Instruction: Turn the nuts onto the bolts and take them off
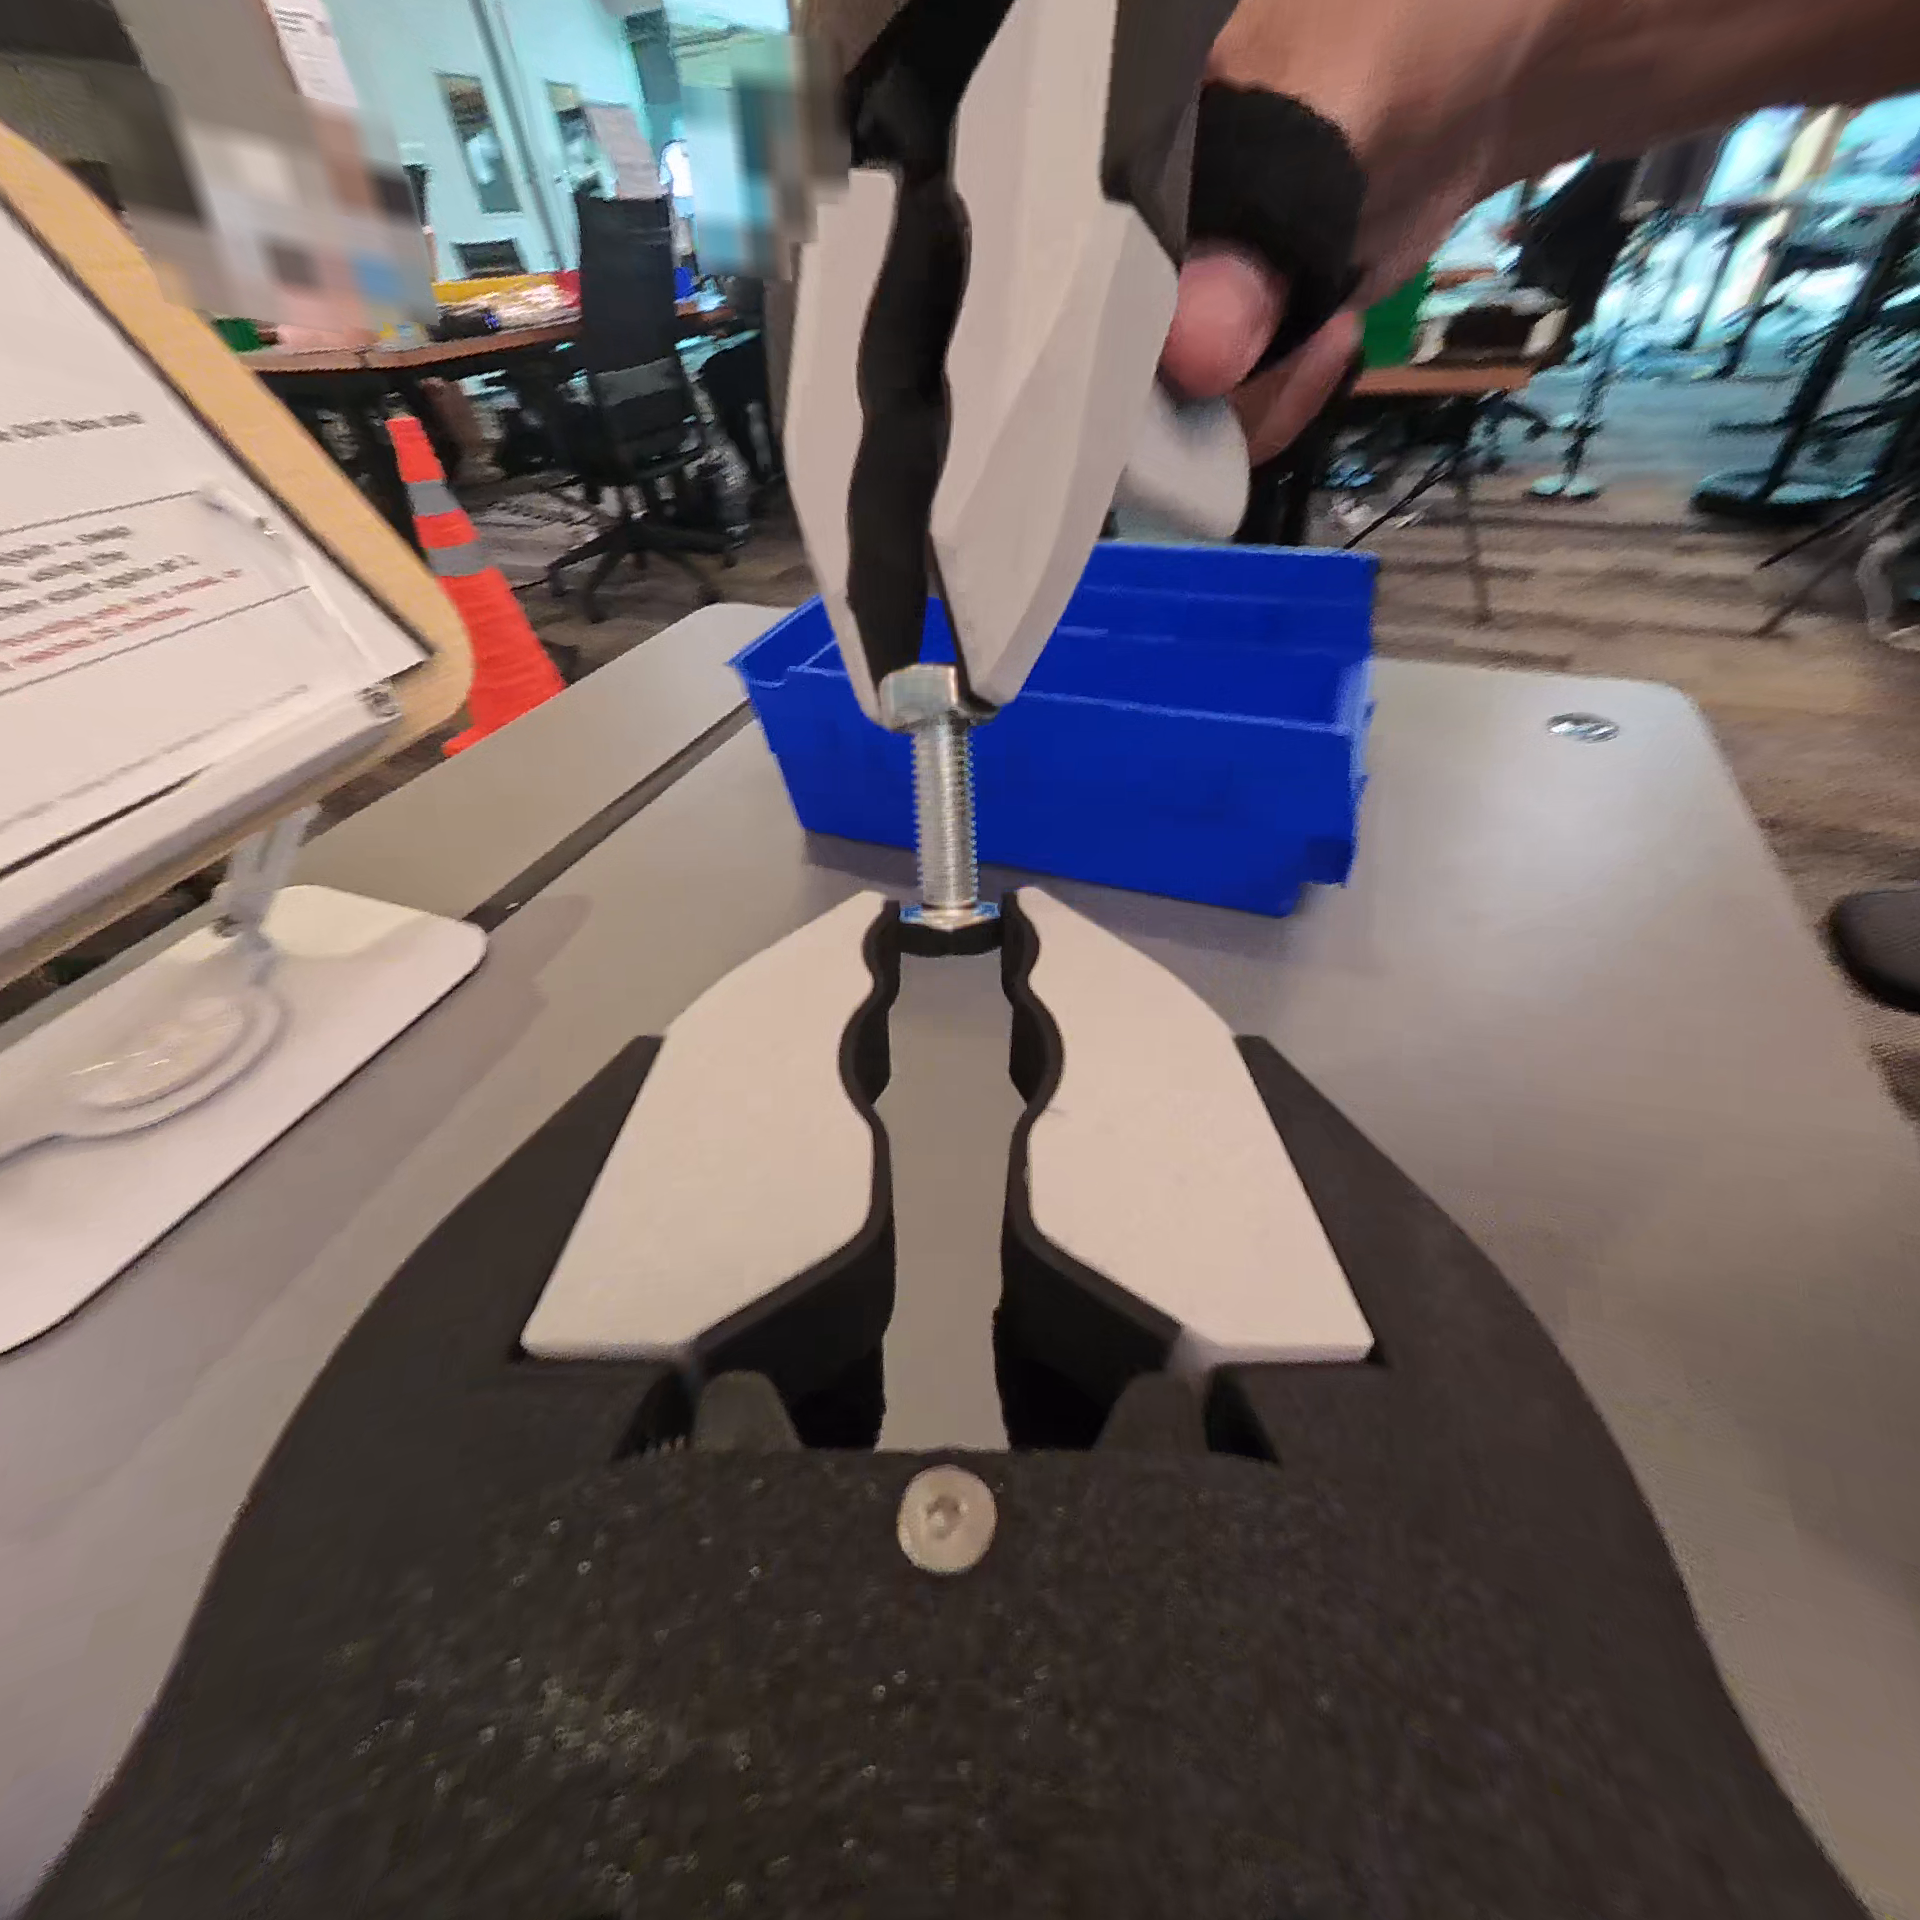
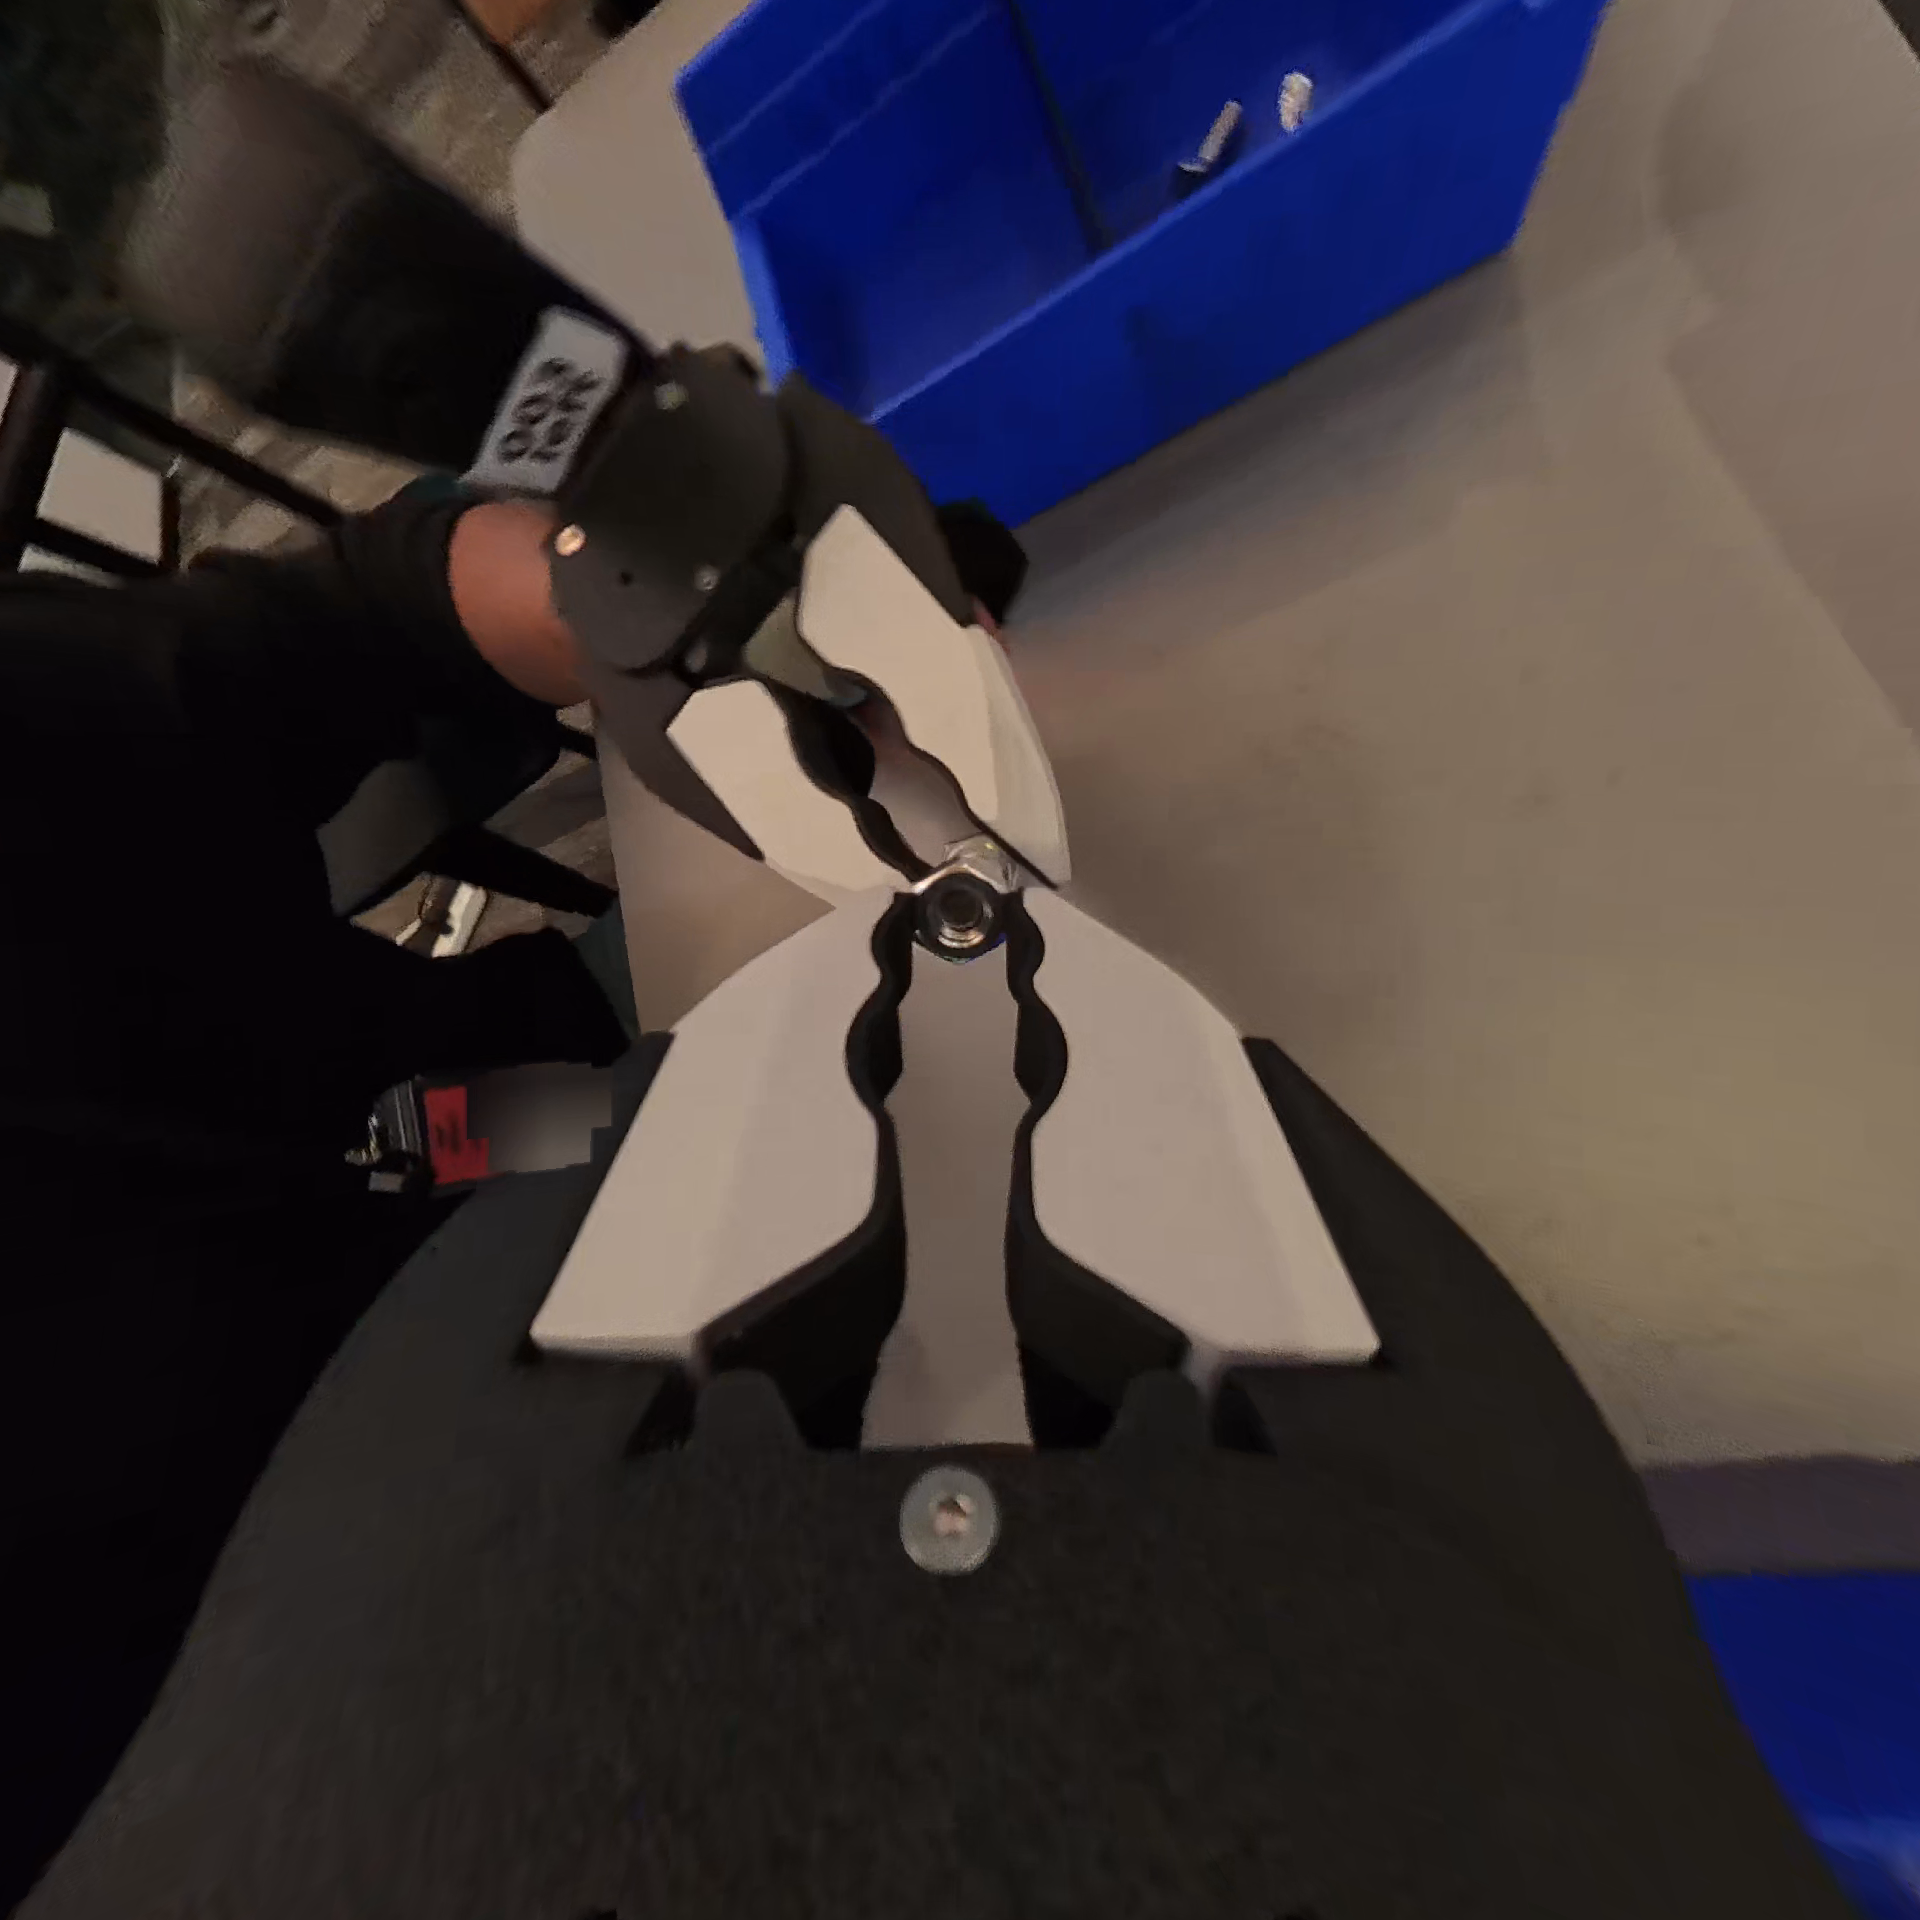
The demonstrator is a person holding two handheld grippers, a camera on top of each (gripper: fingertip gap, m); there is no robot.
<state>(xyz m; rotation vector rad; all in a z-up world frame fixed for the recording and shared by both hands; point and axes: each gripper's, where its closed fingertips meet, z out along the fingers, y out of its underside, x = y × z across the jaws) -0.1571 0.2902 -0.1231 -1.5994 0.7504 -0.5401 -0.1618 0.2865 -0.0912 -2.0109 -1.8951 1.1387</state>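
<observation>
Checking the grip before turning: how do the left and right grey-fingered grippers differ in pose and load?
The left gripper lies roughly level; the right gripper points straight down. The left pinches the silver hex nut at the threaded steel bolt's lower end; the right pinches its hex head. Both are shut.

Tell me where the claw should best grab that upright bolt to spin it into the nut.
Take the bolt by its hex head, coming down from above. It stands upright with the head on top, the head's flat sides suit a pinch, and the left claw holds the nut at the bottom.
</observation>
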